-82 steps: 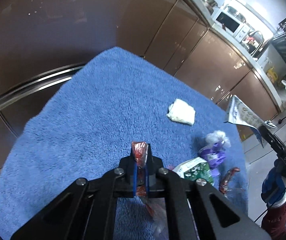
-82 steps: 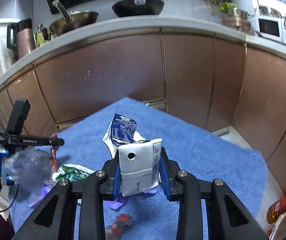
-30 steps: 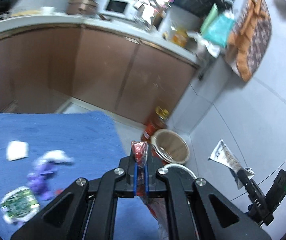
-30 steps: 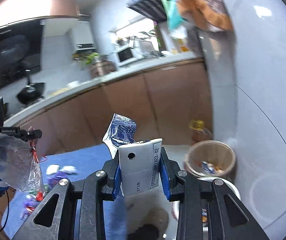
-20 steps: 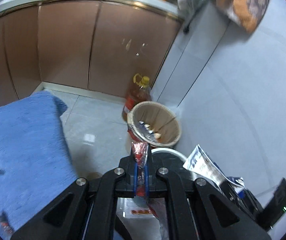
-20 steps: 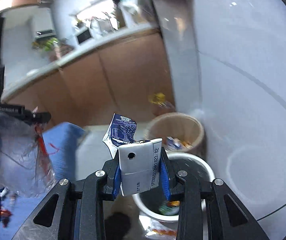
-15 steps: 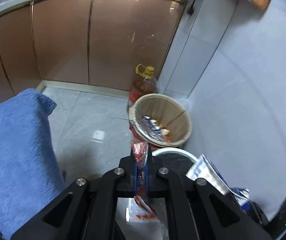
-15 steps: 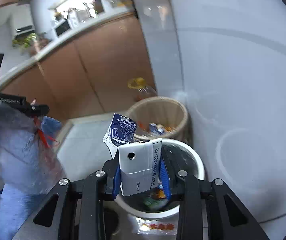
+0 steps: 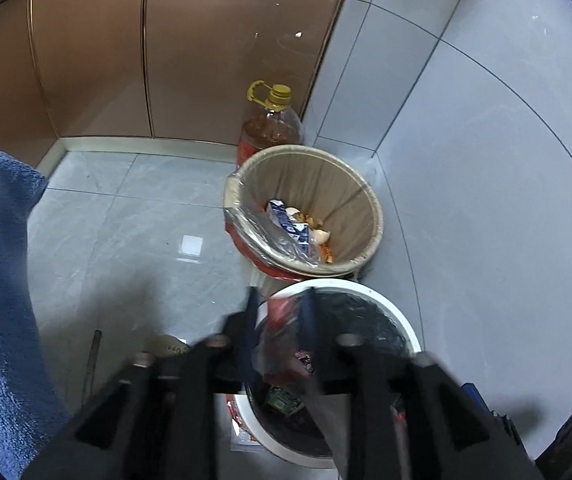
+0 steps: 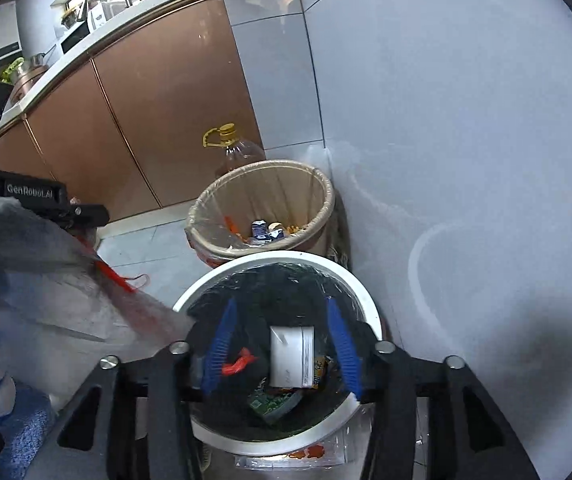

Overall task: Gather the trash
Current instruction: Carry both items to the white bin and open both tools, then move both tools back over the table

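Both grippers hover over white bin [image 10: 366, 292] for disposal: right gripper [image 10: 281, 346] just opened, carton [image 10: 292, 356] dropping; left gripper [image 9: 279, 320] just opened, plastic bag [image 9: 281, 320] slipping free.

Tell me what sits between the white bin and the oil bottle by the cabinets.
The tan basket bin, lined with a clear bag and holding scraps, stands between the white bin and the oil bottle. The left wrist view shows it best; the right wrist view agrees.
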`<state>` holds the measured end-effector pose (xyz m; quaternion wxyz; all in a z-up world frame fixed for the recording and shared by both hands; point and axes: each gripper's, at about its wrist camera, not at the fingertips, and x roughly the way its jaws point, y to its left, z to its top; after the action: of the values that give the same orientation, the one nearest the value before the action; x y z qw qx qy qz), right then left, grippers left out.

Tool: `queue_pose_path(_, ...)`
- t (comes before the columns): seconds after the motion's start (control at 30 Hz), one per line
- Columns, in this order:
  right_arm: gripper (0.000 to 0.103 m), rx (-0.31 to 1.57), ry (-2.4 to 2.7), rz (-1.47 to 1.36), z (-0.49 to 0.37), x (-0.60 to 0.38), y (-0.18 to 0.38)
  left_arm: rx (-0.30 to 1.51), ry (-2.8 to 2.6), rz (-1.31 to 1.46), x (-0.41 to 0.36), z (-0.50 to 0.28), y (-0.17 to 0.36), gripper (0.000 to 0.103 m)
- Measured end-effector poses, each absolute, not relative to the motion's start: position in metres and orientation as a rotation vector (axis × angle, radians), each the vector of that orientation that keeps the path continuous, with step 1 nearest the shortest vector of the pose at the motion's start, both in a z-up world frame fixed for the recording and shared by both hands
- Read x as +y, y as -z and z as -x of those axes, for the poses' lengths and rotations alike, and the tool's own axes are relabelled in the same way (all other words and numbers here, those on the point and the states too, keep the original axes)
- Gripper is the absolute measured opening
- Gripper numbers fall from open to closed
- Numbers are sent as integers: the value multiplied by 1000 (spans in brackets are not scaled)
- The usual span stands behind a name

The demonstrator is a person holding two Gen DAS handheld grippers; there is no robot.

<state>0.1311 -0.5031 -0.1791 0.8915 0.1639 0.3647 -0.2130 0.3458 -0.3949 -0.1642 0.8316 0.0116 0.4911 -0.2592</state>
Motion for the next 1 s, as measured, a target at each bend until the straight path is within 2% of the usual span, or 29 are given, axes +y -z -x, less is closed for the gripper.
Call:
queue_pose_path(0.03,48,759,445,-336,-130,-502,178,1035,554,-21,-394,-345,163,45)
queue_pose_path(0.37,59,714,481,-303,-118,-486,152,1015,652,26,-378,-325,136,46)
queue_pose_path(0.53,64,666,452,-277,-113,-465,124,934,649,48,-343,-304,96,46)
queue_pose_path(0.6,67,638,440,-259,-109,-455,109,879,638,59,-323,-293,75,46)
queue_pose_path(0.7,83,574,427,-226,-101,-435,79,798,611,68,-295,-275,47,46)
queue_pose_path(0.8,89,516,407,-195,-94,-416,52,695,573,67,-257,-252,17,46)
queue_pose_path(0.87,99,486,391,-171,-90,-401,34,636,547,75,-235,-237,3,46)
queue_pose_path(1.0,99,427,348,-127,-85,-371,10,528,484,75,-183,-202,-23,46)
